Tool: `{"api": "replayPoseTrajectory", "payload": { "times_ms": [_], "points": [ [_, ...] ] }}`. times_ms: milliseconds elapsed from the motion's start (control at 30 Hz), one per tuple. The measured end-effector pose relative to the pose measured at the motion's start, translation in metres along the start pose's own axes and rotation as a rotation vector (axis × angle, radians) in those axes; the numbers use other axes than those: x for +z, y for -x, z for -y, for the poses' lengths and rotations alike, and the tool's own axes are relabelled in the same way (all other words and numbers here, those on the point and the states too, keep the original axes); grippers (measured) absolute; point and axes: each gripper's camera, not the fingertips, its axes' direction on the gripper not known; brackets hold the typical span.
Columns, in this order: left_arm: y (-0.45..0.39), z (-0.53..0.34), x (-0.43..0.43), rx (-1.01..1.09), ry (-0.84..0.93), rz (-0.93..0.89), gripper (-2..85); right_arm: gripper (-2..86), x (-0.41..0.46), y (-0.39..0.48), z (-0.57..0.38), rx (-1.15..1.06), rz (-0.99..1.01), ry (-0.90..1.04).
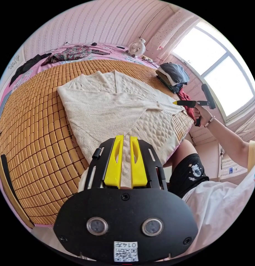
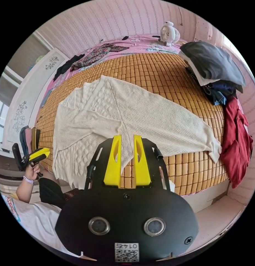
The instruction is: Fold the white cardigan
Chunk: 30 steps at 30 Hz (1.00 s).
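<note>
Meanwhile, the white cardigan (image 2: 127, 116) lies spread on the bamboo mat (image 2: 160, 69), both grippers (image 1: 125, 160) (image 2: 126, 163) above it with jaws apart.

One white cardigan (image 2: 127, 116), one fan (image 2: 169, 32), one pile of folded clothes (image 2: 213, 69) and two grippers: left gripper (image 1: 125, 160), right gripper (image 2: 126, 160).

The white cardigan (image 1: 116, 110) lies spread flat on the bamboo mat (image 1: 38, 133), one sleeve folded across its front. The left gripper (image 1: 125, 141) hangs above its near hem, jaws slightly parted. The right gripper (image 1: 175, 102) hovers at the mat's edge by the clothes pile (image 1: 173, 74).
</note>
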Motion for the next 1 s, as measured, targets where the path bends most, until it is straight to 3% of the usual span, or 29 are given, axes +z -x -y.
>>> {"api": "replayPoseTrajectory", "payload": {
  "times_ms": [267, 433, 633, 800, 867, 967, 1000],
  "points": [
    [0.0, 0.028, 0.021, 0.023, 0.048, 0.014, 2.5, 8.8, -0.021, -0.126, -0.029, 0.484, -0.149, -0.196],
    [-0.02, 0.061, 0.04, 0.115, 0.072, 0.056, 2.5, 8.9, -0.031, -0.182, -0.02, 0.639, -0.186, -0.243],
    [-0.003, 0.09, 0.069, 0.021, 0.137, 0.13, 2.1, 6.5, -0.019, -0.204, -0.004, 0.708, -0.187, -0.202],
    [0.014, 0.092, 0.076, -0.062, 0.154, 0.095, 1.1, 1.3, -0.071, -0.116, 0.001, 0.434, -0.114, -0.451],
    [0.017, 0.092, 0.071, -0.076, 0.146, 0.065, 1.9, 1.3, -0.099, -0.009, 0.006, 0.093, -0.009, -0.514],
    [0.02, 0.089, 0.049, -0.087, 0.076, -0.001, 3.5, 2.7, -0.08, 0.132, -0.011, -0.349, 0.125, -0.364],
    [0.02, 0.086, 0.037, -0.078, 0.037, 0.0, 3.8, 3.1, -0.07, 0.153, -0.017, -0.404, 0.129, -0.319]
  ]
}}
